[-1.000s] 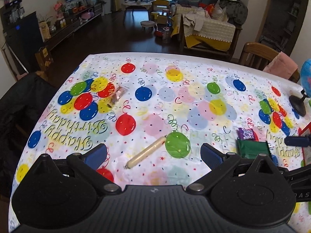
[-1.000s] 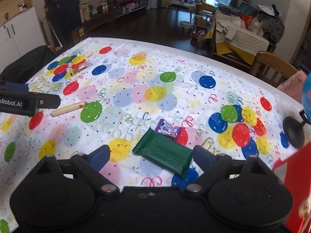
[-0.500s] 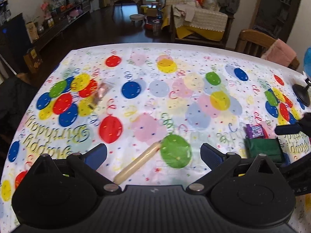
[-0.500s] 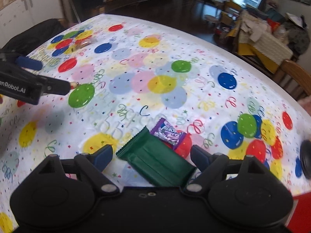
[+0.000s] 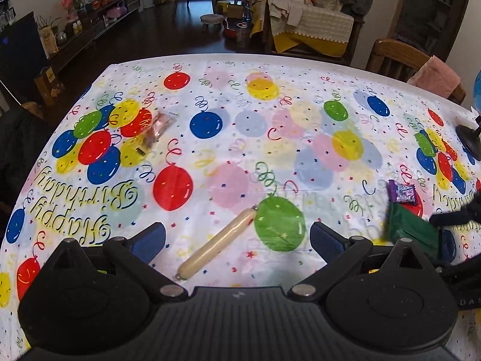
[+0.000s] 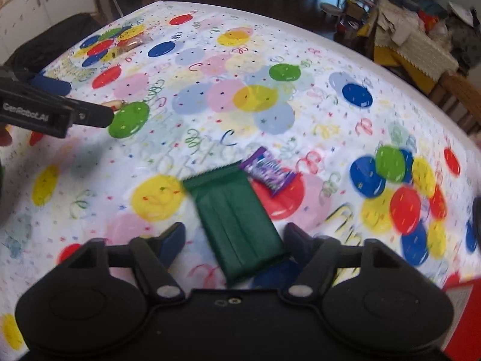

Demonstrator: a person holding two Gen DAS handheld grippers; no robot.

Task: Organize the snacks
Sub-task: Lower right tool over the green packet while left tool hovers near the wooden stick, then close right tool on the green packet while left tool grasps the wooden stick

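Right tongs (image 6: 231, 237) just closing, not yet gripping flat dark-green foil packet (image 6: 237, 219) between jaws, lower centre; keep centred. Left tongs (image 5: 237, 237) open over beige sausage stick (image 5: 216, 245).

We see a glossy plastic tablecloth (image 5: 228, 138); a smooth, shiny-cased sausage stick (image 5: 218, 242); a matt green wrapper (image 6: 237, 219); a glossy purple foil packet (image 6: 267, 171); matt black plastic grippers.

2 wrist views, shared tablecloth (image 5: 228, 162) below.

Balloon-print birthday tablecloth (image 5: 228, 138) covers the table. Wooden chair (image 5: 396, 57) with pink cloth (image 5: 436, 75) at far edge. Cluttered sofa (image 5: 309, 21) beyond.
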